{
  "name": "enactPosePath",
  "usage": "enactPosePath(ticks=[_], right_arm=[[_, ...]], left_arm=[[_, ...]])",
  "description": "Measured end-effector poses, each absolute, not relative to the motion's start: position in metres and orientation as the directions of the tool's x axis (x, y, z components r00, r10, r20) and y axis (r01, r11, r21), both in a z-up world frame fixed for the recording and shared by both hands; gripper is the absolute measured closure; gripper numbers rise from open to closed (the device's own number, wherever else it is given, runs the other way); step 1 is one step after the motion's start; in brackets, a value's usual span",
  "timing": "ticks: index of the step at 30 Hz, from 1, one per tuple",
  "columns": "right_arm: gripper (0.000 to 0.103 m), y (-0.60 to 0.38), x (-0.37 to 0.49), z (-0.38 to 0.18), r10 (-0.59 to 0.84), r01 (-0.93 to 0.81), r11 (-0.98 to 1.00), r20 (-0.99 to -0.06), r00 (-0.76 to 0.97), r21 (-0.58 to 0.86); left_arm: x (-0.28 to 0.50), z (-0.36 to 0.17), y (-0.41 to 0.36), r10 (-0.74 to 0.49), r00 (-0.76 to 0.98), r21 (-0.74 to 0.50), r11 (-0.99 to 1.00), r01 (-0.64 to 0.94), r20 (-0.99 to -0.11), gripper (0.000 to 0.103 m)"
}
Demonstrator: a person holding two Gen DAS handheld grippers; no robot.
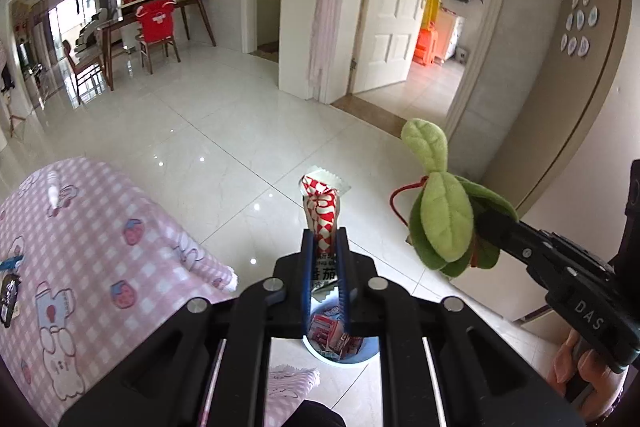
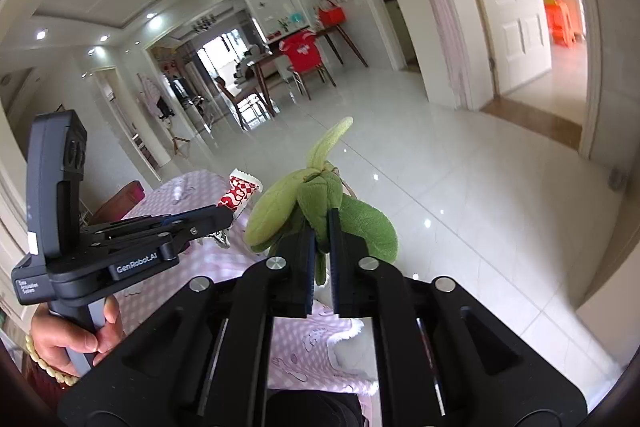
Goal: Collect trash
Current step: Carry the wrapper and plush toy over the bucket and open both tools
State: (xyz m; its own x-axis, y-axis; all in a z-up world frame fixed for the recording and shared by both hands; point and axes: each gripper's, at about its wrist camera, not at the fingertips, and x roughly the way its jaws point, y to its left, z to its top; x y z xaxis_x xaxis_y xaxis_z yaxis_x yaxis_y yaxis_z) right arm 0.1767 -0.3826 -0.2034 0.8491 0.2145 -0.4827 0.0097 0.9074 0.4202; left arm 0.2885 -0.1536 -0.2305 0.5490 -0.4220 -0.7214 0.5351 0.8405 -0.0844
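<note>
My left gripper (image 1: 325,233) is shut on a red-and-white snack wrapper (image 1: 322,205), which sticks up beyond the fingertips. Directly below it on the floor stands a small round bin (image 1: 366,355) with several red wrappers inside. My right gripper (image 2: 322,223) is shut on a green plush leaf toy (image 2: 360,223), whose leaves spread out around the fingertips. In the left wrist view the toy (image 1: 444,223) hangs at the right, just beside the wrapper. In the right wrist view the left gripper (image 2: 230,217) with its wrapper (image 2: 238,195) is at the left, close to the toy.
A pink checked cloth with cartoon prints (image 1: 80,247) covers a surface at the left, close to the bin. Glossy white floor tiles (image 1: 224,131) stretch ahead toward a dining table with chairs (image 1: 156,27). A white door (image 1: 388,11) stands open ahead. A person's hand (image 2: 80,335) grips each handle.
</note>
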Motion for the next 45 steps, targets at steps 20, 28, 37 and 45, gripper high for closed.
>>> enactPosePath(ticks=[20, 28, 37, 45], right_arm=[[0.034, -0.43, 0.177, -0.253, 0.125, 0.159, 0.883, -0.547, 0.828, 0.442], [0.034, -0.435, 0.167, -0.243, 0.087, 0.184, 0.871, -0.511, 0.855, 0.456], [0.034, -0.444, 0.16, -0.239, 0.056, 0.209, 0.861, -0.494, 0.868, 0.464], [0.034, -0.442, 0.159, -0.239, 0.058, 0.213, 0.859, -0.501, 0.863, 0.466]], left_arm=[[0.292, -0.277, -0.223, -0.375, 0.465, -0.023, 0.797, 0.603, -0.802, 0.093], [0.291, -0.279, -0.24, -0.376, 0.457, -0.008, 0.779, 0.628, -0.806, 0.092], [0.289, -0.28, -0.256, -0.396, 0.442, -0.008, 0.752, 0.659, -0.805, 0.05], [0.282, -0.275, -0.256, -0.387, 0.478, 0.026, 0.755, 0.655, -0.789, 0.03]])
